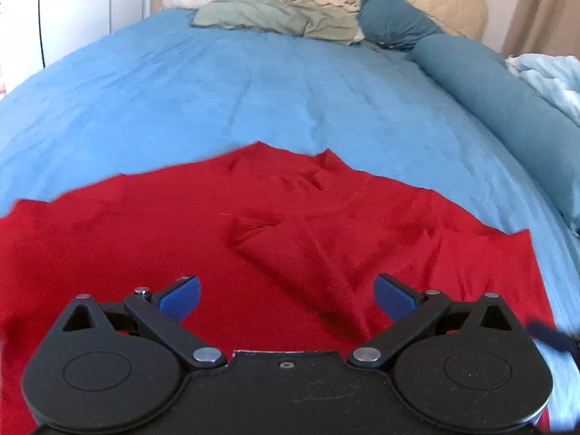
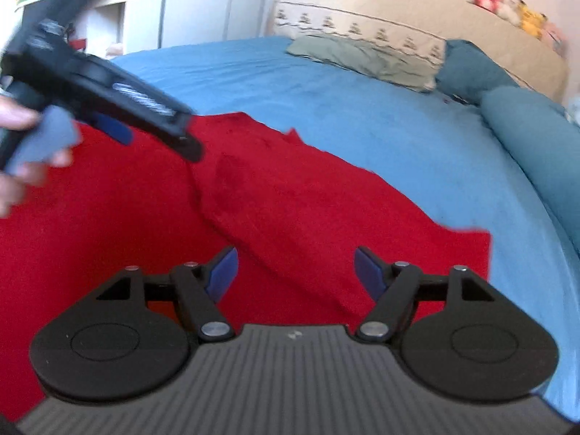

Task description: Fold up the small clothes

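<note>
The left gripper (image 1: 288, 295) hovers over the red garment (image 1: 152, 239) with both blue fingers (image 1: 181, 295) spread wide, gripping nothing. The garment lies spread on the blue bedsheet (image 1: 181, 94), creased at its centre, a raised fold running diagonally. The right gripper (image 2: 295, 273) hovers over the garment's right portion, fingers likewise apart.

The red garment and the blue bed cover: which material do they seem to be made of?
Red garment: probably soft knit cotton, matte; it creases into soft folds without shine. Blue bed cover: likely brushed, suede-like fabric; it shows faint streaky shading and no gloss.
</note>
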`<state>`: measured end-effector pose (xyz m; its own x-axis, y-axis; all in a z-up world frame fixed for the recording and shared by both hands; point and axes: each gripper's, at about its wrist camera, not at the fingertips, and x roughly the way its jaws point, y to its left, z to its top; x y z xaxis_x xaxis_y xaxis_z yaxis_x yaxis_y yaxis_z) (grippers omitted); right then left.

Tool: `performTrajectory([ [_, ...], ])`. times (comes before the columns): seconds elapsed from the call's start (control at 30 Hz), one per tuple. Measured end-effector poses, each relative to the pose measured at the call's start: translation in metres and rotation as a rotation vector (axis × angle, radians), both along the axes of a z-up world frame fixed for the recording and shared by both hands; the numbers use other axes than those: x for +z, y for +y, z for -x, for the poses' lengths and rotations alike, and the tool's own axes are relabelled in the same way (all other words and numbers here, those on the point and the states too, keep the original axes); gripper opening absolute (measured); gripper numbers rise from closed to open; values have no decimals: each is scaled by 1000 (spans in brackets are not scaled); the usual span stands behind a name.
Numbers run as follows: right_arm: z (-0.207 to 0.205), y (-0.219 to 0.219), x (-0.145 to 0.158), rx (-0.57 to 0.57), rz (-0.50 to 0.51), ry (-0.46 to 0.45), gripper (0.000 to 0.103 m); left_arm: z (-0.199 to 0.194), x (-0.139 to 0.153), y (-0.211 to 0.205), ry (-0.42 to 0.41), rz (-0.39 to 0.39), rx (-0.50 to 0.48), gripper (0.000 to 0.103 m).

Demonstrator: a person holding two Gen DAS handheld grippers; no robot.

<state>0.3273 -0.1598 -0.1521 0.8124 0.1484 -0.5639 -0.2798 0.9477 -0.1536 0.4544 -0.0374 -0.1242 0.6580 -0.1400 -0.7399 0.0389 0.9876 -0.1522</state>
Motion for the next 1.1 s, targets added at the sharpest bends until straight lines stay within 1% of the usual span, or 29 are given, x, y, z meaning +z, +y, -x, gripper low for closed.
performTrajectory([
  [0.03,4,-5,-1,-11,-17,5,87,-4,-5,-6,11,-18,25,102],
  [0.1,13,-15,-2,-33,-57,18,87,-7,-16,-9,29,-62,55,96],
  [0.13,18,-20,-3,-41,-70,20,87,-4,-19,-5,31,-84,68,92],
  [0.17,22,-25,-3,-52,-77,19,87,1,-20,1,27,-89,82,92],
  [0.27,32,-37,-2,-81,-103,8,89,25,-20,27,-6,-23,102,93],
  [0.33,36,-44,-4,-106,-136,1,92,35,-21,35,-18,21,88,95],
  [0.37,35,-46,-5,-121,-156,1,93,39,-22,39,-16,56,75,95],
  [0.43,38,-51,-7,-149,-182,2,93,41,-22,40,-21,108,68,95],
  [0.53,37,-54,-10,-200,-185,10,93,32,-23,37,-29,150,94,93],
  [0.6,35,-56,-9,-221,-174,8,93,26,-25,31,-33,160,98,85],
  [0.63,35,-57,-9,-226,-170,5,93,24,-25,27,-37,146,97,77],
  [0.67,34,-58,-9,-229,-168,6,94,21,-25,22,-40,120,94,64],
  [0.7,33,-59,-9,-231,-167,8,94,19,-25,17,-44,89,96,58],
  [0.73,33,-60,-9,-235,-167,7,94,17,-25,13,-50,62,99,46],
  [0.77,33,-60,-9,-237,-168,5,94,16,-25,12,-56,47,101,34],
  [0.8,33,-61,-9,-239,-170,4,94,14,-26,11,-63,43,105,26],
  [0.83,33,-62,-9,-242,-171,2,94,14,-25,12,-69,44,109,9],
  [0.87,32,-61,-9,-244,-169,2,94,12,-24,13,-73,48,108,4],
  [0.93,29,-60,-9,-251,-156,8,94,12,-21,15,-89,62,101,4],
  [1.0,24,-59,-8,-264,-137,15,94,15,-12,17,-128,51,91,4],
  [1.1,17,-58,-7,-296,-116,28,94,21,9,23,-210,38,94,4],
])
